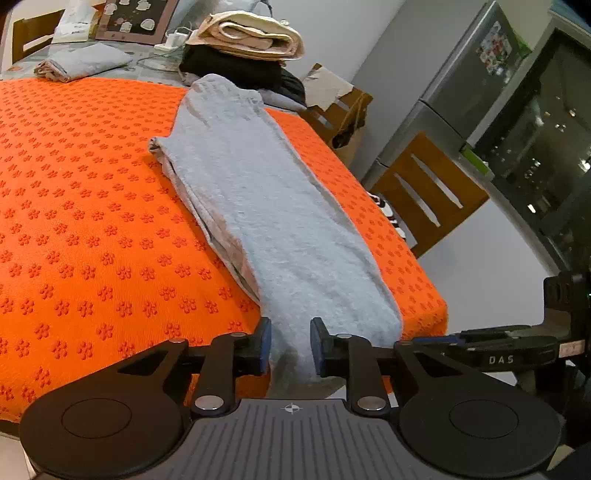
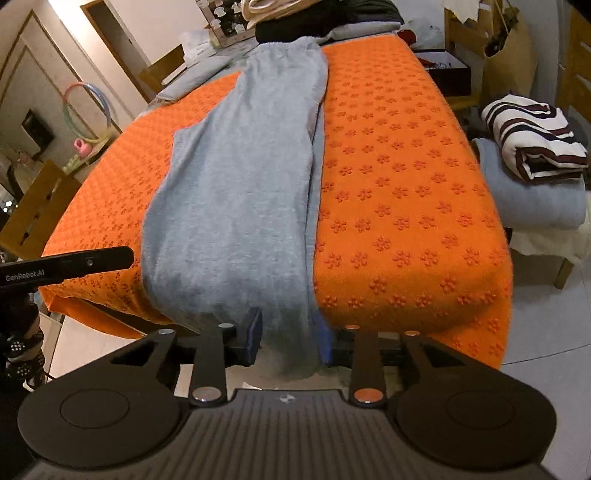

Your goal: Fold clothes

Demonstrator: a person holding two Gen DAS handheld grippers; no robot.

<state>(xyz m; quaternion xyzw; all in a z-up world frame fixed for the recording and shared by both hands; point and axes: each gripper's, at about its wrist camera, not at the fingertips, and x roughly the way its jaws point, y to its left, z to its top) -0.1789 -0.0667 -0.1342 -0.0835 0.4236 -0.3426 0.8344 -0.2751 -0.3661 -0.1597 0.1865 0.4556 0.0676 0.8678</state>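
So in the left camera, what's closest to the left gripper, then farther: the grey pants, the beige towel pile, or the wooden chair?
1. Grey pants: between the left gripper's fingers, at the table's near edge.
2. Wooden chair: right, beside the table.
3. Beige towel pile: far end, on dark clothes.

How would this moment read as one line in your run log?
stage: fold start | item: long grey fleece garment lengthwise on orange mat | left claw: around near hem | right claw: around near hem
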